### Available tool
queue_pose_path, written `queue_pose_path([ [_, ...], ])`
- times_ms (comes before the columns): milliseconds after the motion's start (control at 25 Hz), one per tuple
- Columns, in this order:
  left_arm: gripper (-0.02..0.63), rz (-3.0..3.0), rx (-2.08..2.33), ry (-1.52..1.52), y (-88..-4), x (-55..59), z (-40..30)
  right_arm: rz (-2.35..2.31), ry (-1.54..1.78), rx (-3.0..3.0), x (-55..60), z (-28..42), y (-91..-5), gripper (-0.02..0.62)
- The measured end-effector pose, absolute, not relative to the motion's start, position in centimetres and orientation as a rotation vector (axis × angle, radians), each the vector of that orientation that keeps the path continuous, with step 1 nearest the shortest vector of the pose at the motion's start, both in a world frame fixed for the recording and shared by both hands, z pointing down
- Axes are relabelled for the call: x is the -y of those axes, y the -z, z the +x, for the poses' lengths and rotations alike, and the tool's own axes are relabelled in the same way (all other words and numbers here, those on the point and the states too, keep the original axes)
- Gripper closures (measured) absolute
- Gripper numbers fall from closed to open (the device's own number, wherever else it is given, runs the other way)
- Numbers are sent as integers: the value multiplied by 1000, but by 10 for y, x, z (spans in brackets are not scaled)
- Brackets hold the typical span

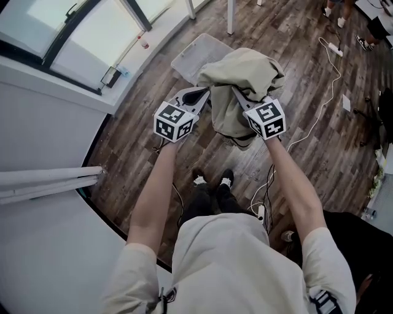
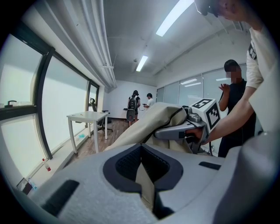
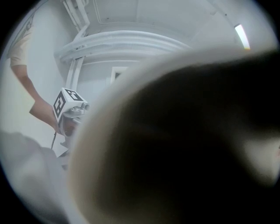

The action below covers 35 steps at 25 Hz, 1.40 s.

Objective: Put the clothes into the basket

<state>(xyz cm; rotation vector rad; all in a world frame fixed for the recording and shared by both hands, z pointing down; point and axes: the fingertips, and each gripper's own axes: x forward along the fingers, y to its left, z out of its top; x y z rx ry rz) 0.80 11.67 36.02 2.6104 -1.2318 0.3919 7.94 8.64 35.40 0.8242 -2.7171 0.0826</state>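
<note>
A beige garment (image 1: 242,80) hangs in the air between both grippers, over a pale grey basket (image 1: 190,58) on the wood floor. My left gripper (image 1: 206,93) is shut on a fold of that garment (image 2: 144,186), which shows pinched between its dark pads. My right gripper (image 1: 238,92) has its tips buried in the bunched cloth. In the left gripper view the right gripper (image 2: 159,133) shows as one narrow grey bar running into the garment (image 2: 148,122). The right gripper view is almost wholly covered by the cloth (image 3: 175,131), with only the left gripper (image 3: 70,111) seen past it.
A white table (image 2: 87,117) stands by the windows, and its leg (image 1: 231,15) is just beyond the basket. A white cable and power strip (image 1: 331,46) lie on the floor at right. People (image 2: 133,105) stand far off, another (image 2: 236,100) close by. My feet (image 1: 212,179) are below the grippers.
</note>
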Motion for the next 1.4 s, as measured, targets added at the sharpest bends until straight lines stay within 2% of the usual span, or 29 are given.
queue_pose_path([
  [440,592,2648,1123,-342,-374,-44,-15,876,-65,2685,-22,43,-354,543],
  [880,592,2685,964,-359,-390,36,-85,1047,-92,2633,60,-21,-356,543],
  [1400,593,2712,961,-336,-385,86,-90,1086,-82,2624,109,-27,-360,543],
])
